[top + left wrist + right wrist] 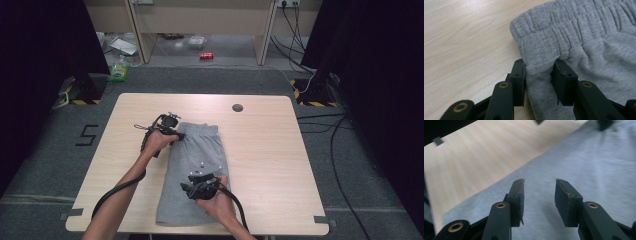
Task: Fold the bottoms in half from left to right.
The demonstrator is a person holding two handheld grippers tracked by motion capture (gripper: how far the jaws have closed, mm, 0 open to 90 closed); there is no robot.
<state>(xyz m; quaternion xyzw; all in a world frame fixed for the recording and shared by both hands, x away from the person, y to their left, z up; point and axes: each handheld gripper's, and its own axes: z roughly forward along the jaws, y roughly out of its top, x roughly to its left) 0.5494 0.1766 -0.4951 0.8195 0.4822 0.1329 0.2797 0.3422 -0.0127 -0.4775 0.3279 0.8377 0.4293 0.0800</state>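
Grey folded cotton shorts (pixel 195 170) on pale wooden surface (pixel 270 150): our left hand-held gripper (pixel 539 72) straddles the waistband edge unclosed, right hand-held gripper (pixel 539 195) hovers open, ready for folding.

Grey shorts (pixel 192 170): plain heather grey, no print, gathered waistband the same grey, with small white specks near the middle. Desk (pixel 260 150) beneath them: pale wood grain, one dark round spot beyond the waistband. My left claw (pixel 537 75) and my right claw (pixel 539 195) over the shorts: matte black, brass-coloured rivets. Floor around the desk: dark grey carpet.
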